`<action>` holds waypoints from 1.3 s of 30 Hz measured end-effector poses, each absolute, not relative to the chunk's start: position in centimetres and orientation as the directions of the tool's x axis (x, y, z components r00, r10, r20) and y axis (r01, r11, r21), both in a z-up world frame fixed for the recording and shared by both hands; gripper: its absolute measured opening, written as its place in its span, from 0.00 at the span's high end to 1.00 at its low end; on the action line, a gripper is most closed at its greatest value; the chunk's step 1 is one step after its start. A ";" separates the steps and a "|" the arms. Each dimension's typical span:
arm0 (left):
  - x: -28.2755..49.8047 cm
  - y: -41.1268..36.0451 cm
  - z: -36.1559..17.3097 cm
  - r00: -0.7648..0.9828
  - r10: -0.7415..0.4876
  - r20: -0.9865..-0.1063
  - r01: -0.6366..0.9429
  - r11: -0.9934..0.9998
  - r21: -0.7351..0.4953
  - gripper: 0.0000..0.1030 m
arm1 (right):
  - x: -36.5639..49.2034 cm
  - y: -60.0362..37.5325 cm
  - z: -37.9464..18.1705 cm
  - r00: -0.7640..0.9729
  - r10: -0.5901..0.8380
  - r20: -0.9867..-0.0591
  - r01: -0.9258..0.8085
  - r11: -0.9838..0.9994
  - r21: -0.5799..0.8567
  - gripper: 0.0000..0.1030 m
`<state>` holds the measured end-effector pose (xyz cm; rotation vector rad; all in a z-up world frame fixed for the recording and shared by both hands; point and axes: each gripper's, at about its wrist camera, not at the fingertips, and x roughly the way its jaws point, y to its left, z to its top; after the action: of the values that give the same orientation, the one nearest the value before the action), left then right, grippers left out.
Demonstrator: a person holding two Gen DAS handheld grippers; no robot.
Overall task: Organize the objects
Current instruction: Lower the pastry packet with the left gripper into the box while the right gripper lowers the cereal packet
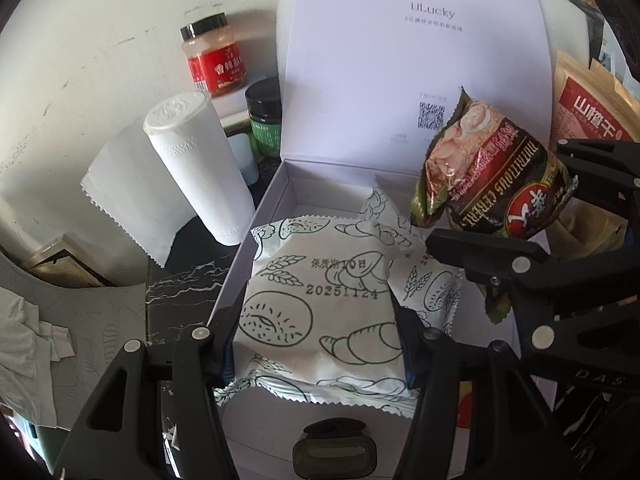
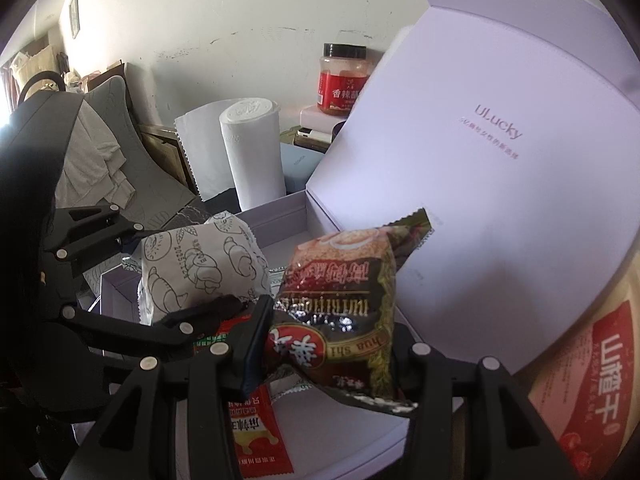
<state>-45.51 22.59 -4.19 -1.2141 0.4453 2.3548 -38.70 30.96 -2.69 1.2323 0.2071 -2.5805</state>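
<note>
1. Left gripper (image 1: 316,336) clamped on the white bread packet (image 1: 320,312) printed with croissant doodles, jaws pressing in from both sides, packet hanging just over the open white box (image 1: 256,216). Looks light and squishy, puffed with air, so probably easy to crush; a gentle squeeze across the middle seems about right.
2. Right gripper (image 2: 332,348) closed on the cereal sachet (image 2: 340,300), pinched near its lower end, rest of it sticking up over the box. Foil-ish and shiny, so likely slippery and crinkly; safer grabbed across the filled belly than by the thin sealed edge, which would probably fold.
3. Below it, a red sauce sachet (image 2: 256,436) lying flat near the box front. Thin and floppy, tricky to lift off a flat surface, guessing.
4. Second bread packet (image 1: 424,276) already lying in the box, partly under the held one.
5. Further back: box lid (image 1: 400,60) standing open, paper towel roll (image 1: 200,168) just beside the box.
6. At the wall, a red-labelled chili jar (image 1: 212,56) and a dark green-labelled jar (image 1: 264,116).
</note>
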 end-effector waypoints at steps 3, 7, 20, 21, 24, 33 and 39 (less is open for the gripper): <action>-46.1 22.5 -5.0 -0.489 0.248 -0.836 -0.529 -0.847 0.058 0.46 | -39.2 30.6 -3.2 -0.591 -0.181 -0.786 0.302 -0.953 -0.008 0.54; -46.9 22.4 -6.0 -0.469 0.256 -0.845 -0.530 -0.847 0.037 0.46 | -40.3 29.9 -4.0 -0.574 -0.161 -0.803 0.291 -0.957 -0.016 0.54; -47.8 22.3 -8.4 -0.432 0.241 -0.869 -0.543 -0.839 0.038 0.45 | -41.3 28.9 -6.1 -0.532 -0.142 -0.834 0.288 -0.957 -0.020 0.53; -47.7 22.4 -8.5 -0.433 0.237 -0.870 -0.544 -0.838 0.042 0.45 | -41.3 28.8 -6.1 -0.535 -0.139 -0.833 0.289 -0.957 -0.026 0.53; -47.7 22.4 -8.6 -0.432 0.233 -0.871 -0.542 -0.840 0.044 0.45 | -41.1 28.8 -6.2 -0.532 -0.137 -0.836 0.289 -0.957 -0.027 0.53; -47.5 22.1 -8.3 -0.445 0.244 -0.862 -0.522 -0.853 0.028 0.45 | -40.9 29.2 -5.7 -0.530 -0.152 -0.834 0.271 -0.963 0.003 0.39; -47.0 21.9 -7.2 -0.482 0.252 -0.839 -0.516 -0.856 0.040 0.41 | -40.6 29.3 -4.8 -0.547 -0.141 -0.825 0.263 -0.965 -0.009 0.31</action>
<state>-47.02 21.85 -7.24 -1.2563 0.3991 2.3398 -40.60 29.29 -4.84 1.3527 0.1933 -2.5698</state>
